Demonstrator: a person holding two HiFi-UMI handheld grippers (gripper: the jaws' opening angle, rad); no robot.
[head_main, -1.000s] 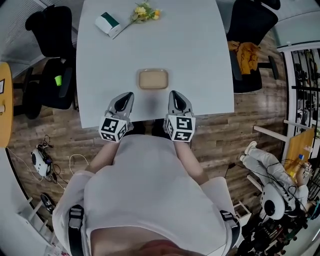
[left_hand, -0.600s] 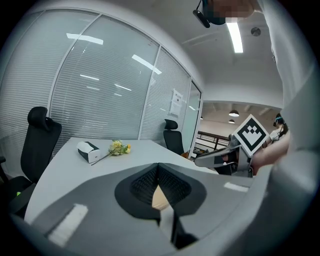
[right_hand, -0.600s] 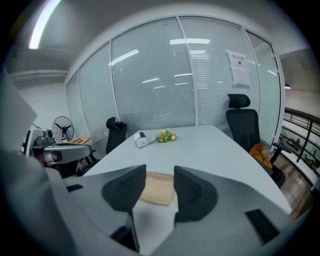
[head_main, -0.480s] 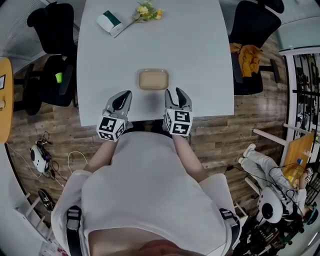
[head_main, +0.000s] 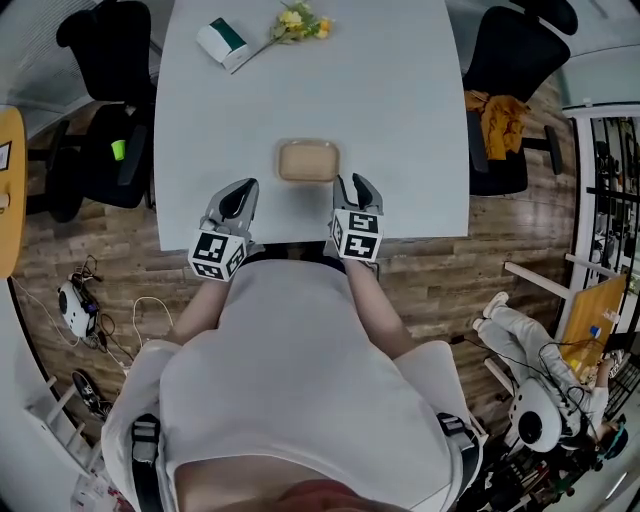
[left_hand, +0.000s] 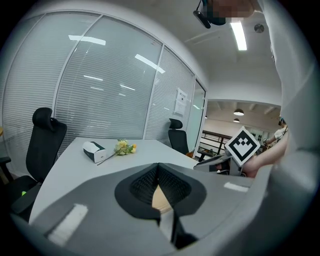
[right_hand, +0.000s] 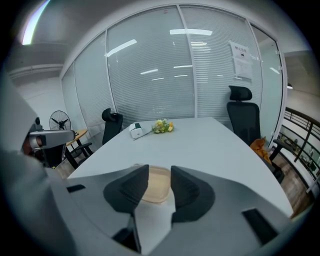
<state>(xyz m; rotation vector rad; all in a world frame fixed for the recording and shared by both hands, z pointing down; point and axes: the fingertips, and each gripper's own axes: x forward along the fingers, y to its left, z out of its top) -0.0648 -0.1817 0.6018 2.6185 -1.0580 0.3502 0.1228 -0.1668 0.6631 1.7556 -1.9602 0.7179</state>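
Observation:
A shallow tan tray lies on the white table just ahead of both grippers. My left gripper hovers over the near edge, left of the tray, shut with nothing in it. In the left gripper view its pads meet at the tips, and a sliver of the tray shows below them. My right gripper is at the tray's near right corner, jaws a little apart and empty. In the right gripper view the tray shows through the gap of that gripper.
A white and green tissue box and a small bunch of yellow flowers lie at the table's far end. Black office chairs stand on the left and right. An orange cloth is draped on the right chair.
Both grippers have stayed at the table's near edge with only slight drift. The right gripper's jaws have narrowed a little. The left stays shut.

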